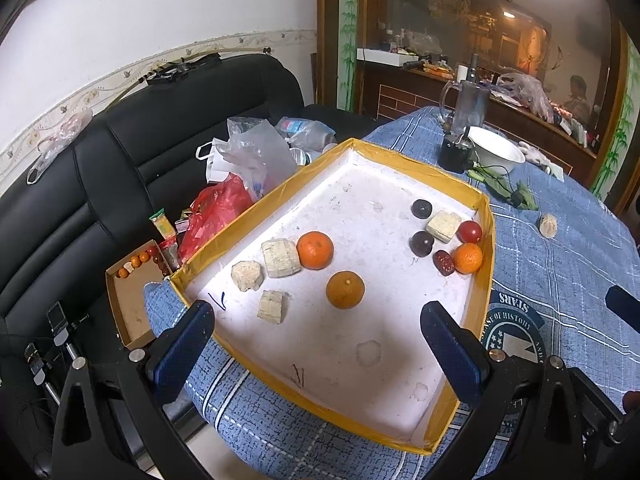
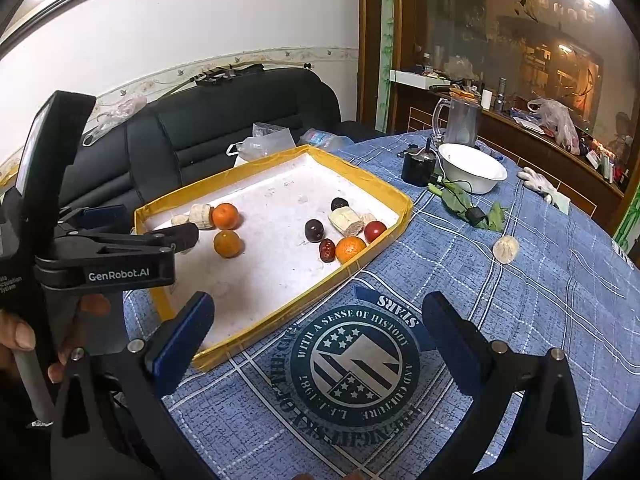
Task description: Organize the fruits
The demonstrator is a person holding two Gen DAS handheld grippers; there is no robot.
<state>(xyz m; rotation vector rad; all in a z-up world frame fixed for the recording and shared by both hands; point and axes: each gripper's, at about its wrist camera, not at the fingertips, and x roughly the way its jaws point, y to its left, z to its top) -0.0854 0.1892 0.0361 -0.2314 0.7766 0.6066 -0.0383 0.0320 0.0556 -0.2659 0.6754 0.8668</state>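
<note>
Three oranges sit in the yellow-edged tray [image 1: 486, 248] on the bench [image 2: 520, 300], which has a blue checked cloth over it. Two of them, one orange [image 1: 315, 250] and another orange [image 1: 345, 290], are near the middle-left, next to a few pale chunky pieces [image 1: 280, 258]. The third orange [image 1: 468, 258] is over by the right wall of the tray, touching a red date [image 1: 444, 263], with a small red tomato [image 1: 469, 231] just behind it and two dark round fruits [image 1: 422, 243] close by.

Both tools are empty. The left gripper [image 1: 316, 344] hangs over the near end of the tray with its jaws spread wide, nothing between them. The right gripper [image 2: 320, 340] is just as wide open, over the round printed emblem [image 2: 356, 364] on the cloth, outside the tray.

One more pale lump [image 2: 506, 249] lies by itself on the cloth, well apart from the tray. Further back there's a white bowl [image 2: 472, 168], a clear jug [image 2: 460, 120] and some green leaves [image 2: 460, 200].
</note>
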